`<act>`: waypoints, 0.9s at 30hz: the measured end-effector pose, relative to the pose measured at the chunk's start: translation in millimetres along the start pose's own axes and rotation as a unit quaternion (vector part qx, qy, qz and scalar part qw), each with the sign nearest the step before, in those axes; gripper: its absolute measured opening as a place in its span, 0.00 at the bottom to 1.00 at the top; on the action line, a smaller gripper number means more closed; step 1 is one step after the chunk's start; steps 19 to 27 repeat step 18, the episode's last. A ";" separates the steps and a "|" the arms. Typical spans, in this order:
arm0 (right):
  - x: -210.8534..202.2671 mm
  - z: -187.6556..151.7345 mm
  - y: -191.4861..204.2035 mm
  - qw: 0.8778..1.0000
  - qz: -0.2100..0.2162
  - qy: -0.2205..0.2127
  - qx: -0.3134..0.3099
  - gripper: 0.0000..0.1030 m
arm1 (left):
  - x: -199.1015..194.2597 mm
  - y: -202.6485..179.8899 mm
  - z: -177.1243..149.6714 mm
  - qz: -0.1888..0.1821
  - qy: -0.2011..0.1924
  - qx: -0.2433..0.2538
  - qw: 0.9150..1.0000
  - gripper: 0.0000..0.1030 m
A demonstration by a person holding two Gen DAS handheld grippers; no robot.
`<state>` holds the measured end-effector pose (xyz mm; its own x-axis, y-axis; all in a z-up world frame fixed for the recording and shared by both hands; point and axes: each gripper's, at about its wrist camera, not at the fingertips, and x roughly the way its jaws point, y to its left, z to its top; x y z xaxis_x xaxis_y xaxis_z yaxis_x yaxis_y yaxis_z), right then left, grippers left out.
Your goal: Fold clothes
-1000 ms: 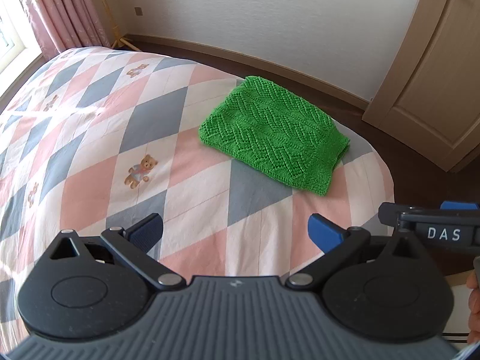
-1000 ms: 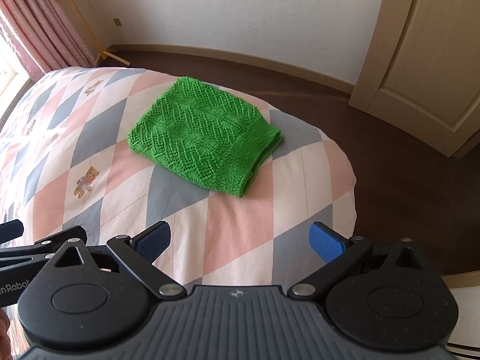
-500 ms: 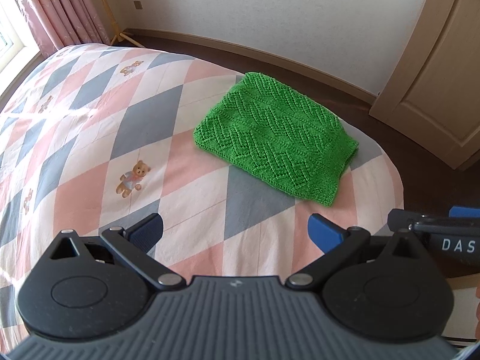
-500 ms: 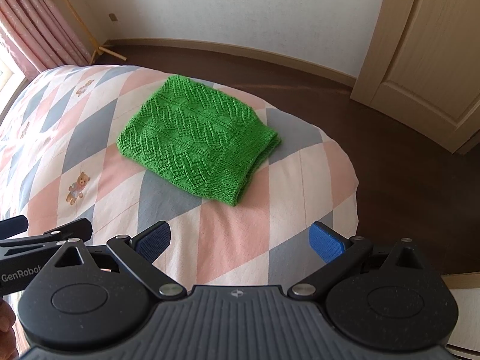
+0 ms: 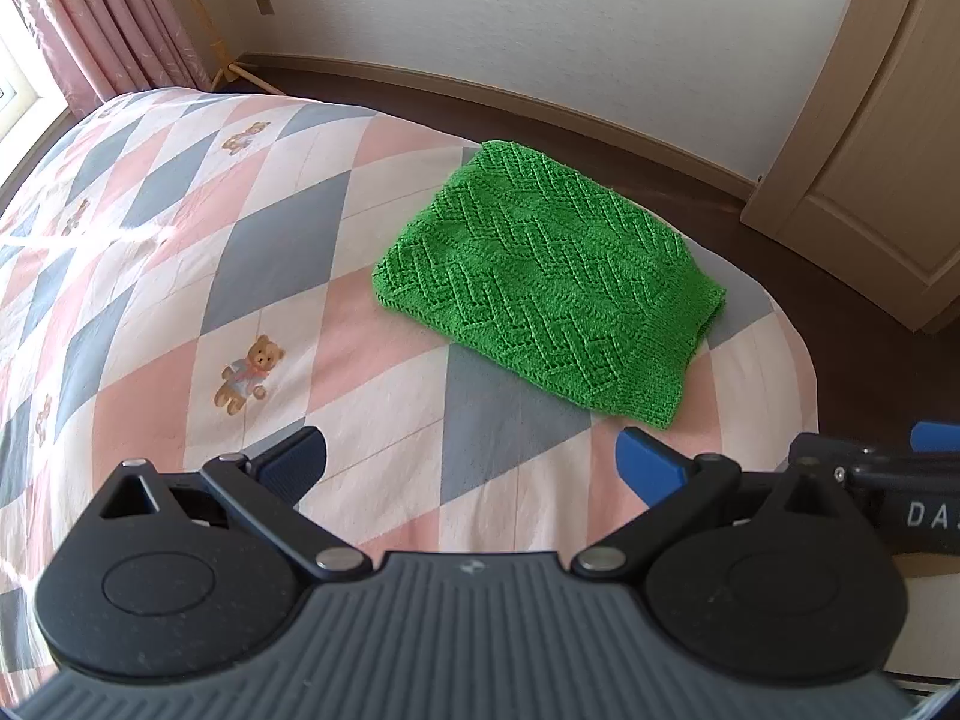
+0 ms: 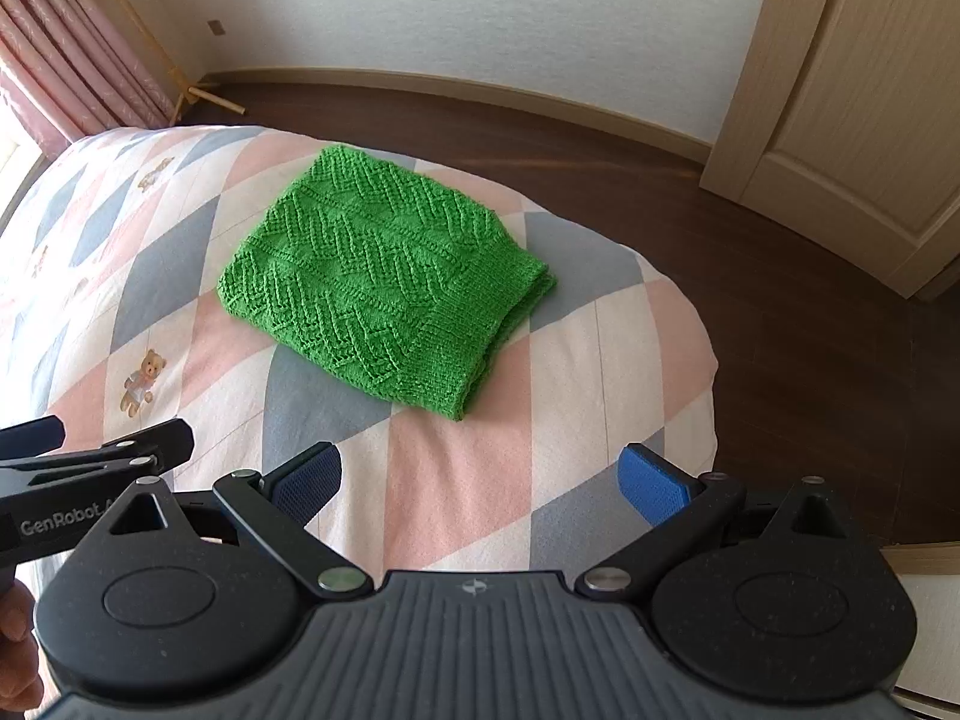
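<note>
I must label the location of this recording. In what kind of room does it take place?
Most likely a bedroom in a home. A bed with a pink, grey and white diamond-patterned quilt holds a folded green knitted garment; pink pleated curtains hang by a window, and a light wooden door stands nearby.

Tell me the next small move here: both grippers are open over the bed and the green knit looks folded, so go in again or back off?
Probably back off. The green knit already lies as a compact stacked rectangle on the quilt, edges roughly aligned. The left gripper and right gripper are both open, empty and short of it.
</note>
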<state>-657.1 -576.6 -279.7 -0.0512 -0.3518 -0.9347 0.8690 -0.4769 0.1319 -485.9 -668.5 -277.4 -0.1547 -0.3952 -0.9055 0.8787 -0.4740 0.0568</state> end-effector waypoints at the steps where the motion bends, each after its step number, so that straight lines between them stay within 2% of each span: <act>1: 0.4 0.7 0.3 1.000 0.000 0.000 0.000 0.98 | 1.2 -0.3 1.3 -0.001 0.000 0.001 1.000 0.99; 15: -2.9 18.1 -4.7 1.000 0.008 -0.011 -0.025 0.98 | -6.2 -5.7 11.4 0.010 -0.025 -0.021 0.999 0.99; 18: -6.8 22.4 -7.3 0.999 0.007 -0.024 -0.041 0.98 | -15.0 -5.5 10.0 0.015 -0.022 -0.040 0.999 0.99; 27: -6.8 22.4 -7.3 0.999 0.007 -0.024 -0.041 0.98 | -15.0 -5.5 10.0 0.015 -0.022 -0.040 0.999 0.99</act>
